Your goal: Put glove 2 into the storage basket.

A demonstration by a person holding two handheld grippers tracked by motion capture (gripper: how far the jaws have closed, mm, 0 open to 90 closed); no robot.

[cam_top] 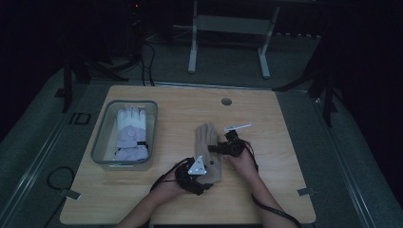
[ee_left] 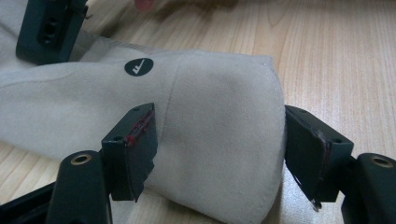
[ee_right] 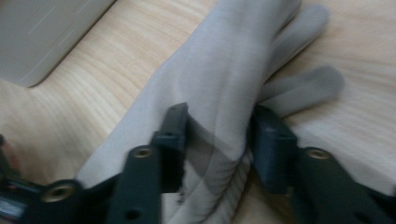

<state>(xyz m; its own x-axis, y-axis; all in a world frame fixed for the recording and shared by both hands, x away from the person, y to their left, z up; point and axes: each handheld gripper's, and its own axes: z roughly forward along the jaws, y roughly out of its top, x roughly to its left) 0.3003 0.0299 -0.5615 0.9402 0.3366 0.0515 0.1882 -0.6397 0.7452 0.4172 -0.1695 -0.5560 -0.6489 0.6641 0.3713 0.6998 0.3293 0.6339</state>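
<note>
Wooden table carries a grey bin holding a white glove. Beside it lies a beige glove; the left gripper straddles its cuff, and the right gripper pinches its middle.

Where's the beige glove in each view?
High view: beige glove lies mid-table, right of the grey bin, between both grippers.
Left gripper view: its cuff end sits centre, between the jaws.
Right gripper view: it runs from bottom centre to top right, bunched between the jaws.
Shared landmark: the wooden tabletop under it.
</note>
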